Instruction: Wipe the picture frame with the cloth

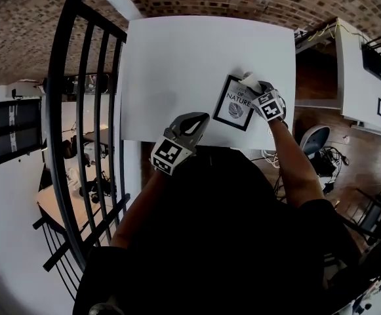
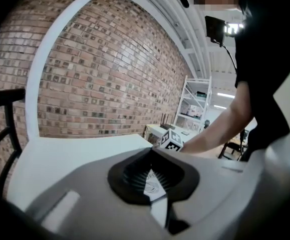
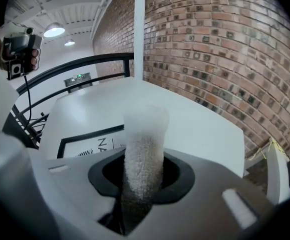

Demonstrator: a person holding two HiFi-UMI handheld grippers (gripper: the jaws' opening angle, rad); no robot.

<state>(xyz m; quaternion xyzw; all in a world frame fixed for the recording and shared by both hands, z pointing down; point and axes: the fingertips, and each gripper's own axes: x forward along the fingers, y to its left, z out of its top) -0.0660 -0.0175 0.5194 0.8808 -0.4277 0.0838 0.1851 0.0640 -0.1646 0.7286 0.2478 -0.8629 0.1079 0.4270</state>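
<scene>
Pinched a white fleecy cloth (image 3: 144, 129) in the clenched jaws of the right gripper (image 3: 143, 158), the cloth standing up past the jaw tips as a rolled wad. Brought that cloth (image 1: 249, 79), in the head view, to the upper right corner of the picture frame (image 1: 235, 103), with the right gripper (image 1: 261, 97) just beside the frame's right edge; could not tell whether cloth and frame touched. Showed, in the right gripper view, the black frame (image 3: 85, 138) lying flat just left of the jaws, with dark lettering on its white print. Held the left gripper (image 2: 152, 153) with jaws clenched tip to tip on nothing, and glimpsed a sliver of the frame's print through the gap behind the tips. Hung that left gripper (image 1: 191, 122) over the near edge of the white surface (image 1: 177, 58), apart from the frame and to its lower left. Found a black metal railing (image 1: 79, 110) along the surface's left side, a brick wall (image 2: 95, 74) beyond its far edge, and a bare forearm (image 2: 219, 129) reaching in from the right in the left gripper view.
</scene>
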